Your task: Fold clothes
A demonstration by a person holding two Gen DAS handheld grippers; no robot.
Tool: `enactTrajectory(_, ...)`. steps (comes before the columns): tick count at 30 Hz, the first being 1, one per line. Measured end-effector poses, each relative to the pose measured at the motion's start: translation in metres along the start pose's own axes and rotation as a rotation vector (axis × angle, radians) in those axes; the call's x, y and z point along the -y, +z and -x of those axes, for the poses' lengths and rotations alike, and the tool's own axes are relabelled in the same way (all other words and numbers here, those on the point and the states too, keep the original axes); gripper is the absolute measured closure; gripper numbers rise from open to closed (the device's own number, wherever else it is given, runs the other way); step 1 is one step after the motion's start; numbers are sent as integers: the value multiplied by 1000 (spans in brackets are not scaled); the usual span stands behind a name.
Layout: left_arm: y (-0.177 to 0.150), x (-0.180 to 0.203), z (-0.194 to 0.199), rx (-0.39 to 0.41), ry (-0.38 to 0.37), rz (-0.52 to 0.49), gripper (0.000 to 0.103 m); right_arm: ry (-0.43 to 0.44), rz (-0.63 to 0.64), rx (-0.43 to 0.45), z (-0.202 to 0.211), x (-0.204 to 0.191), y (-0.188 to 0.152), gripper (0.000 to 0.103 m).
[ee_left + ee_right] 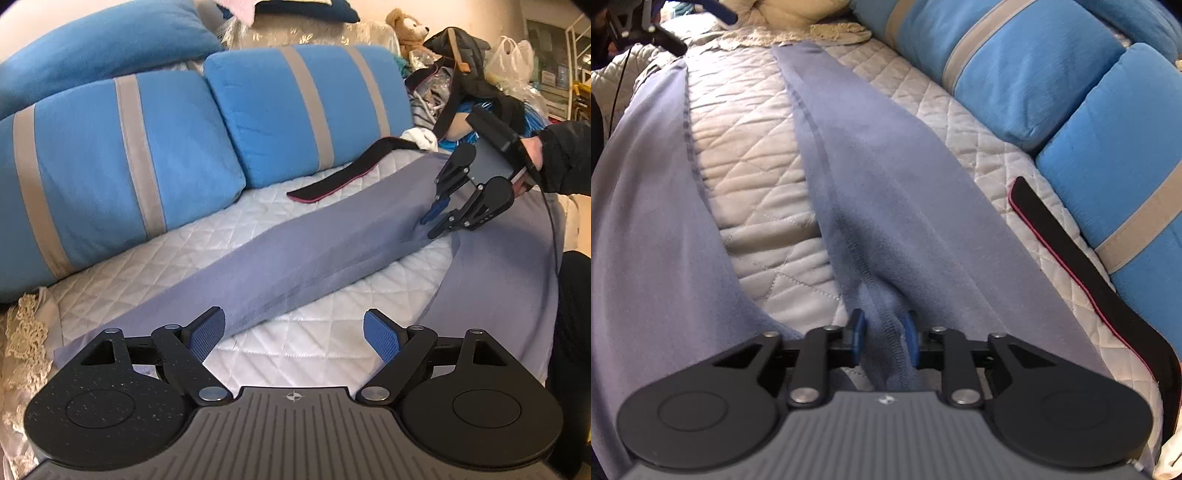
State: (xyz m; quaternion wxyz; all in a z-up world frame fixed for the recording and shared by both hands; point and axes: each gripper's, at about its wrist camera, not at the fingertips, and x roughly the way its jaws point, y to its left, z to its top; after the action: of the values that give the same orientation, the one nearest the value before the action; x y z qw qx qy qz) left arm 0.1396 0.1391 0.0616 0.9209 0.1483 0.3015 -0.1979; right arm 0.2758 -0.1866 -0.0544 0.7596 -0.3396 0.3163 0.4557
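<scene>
Grey-blue trousers (pixel 303 254) lie spread on a quilted white bed cover (pixel 192 243), their two legs apart in a V. In the right wrist view both legs (pixel 886 177) run away from me. My right gripper (pixel 884 338) is shut on a raised fold of the trousers at the crotch seam; it also shows in the left wrist view (pixel 437 218). My left gripper (pixel 293 338) is open and empty, hovering over the bare quilt between the legs, near the hem end of the far leg.
Blue cushions with grey stripes (pixel 122 166) line the back of the bed. A black strap with a pink edge (pixel 343 173) lies on the quilt beside the far leg. A clothes pile, a teddy bear (pixel 406 29) and plastic bags sit at the far right.
</scene>
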Motion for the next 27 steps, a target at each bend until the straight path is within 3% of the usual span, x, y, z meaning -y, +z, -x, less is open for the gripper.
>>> enactTrajectory(3,2,8,-3,4,20,-56,20,8,-14,2,4,1,1,102)
enactTrajectory(12,5,48,-45,-32,113,-364,20,-80,11,54,29,-11,-1,103)
enactTrajectory(16,7,62,-76,-43,116,-511,20,-131,52,74,35,-21,-3,103)
enactTrajectory(23,16,68,-117,-90,77,-598,22,-173,108,108,40,-40,-15,103)
enactTrajectory(25,17,69,-124,-92,54,-623,27,-178,117,114,40,-45,-19,103)
enactTrajectory(27,18,70,-132,-99,36,-663,48,-180,126,119,39,-50,-22,103)
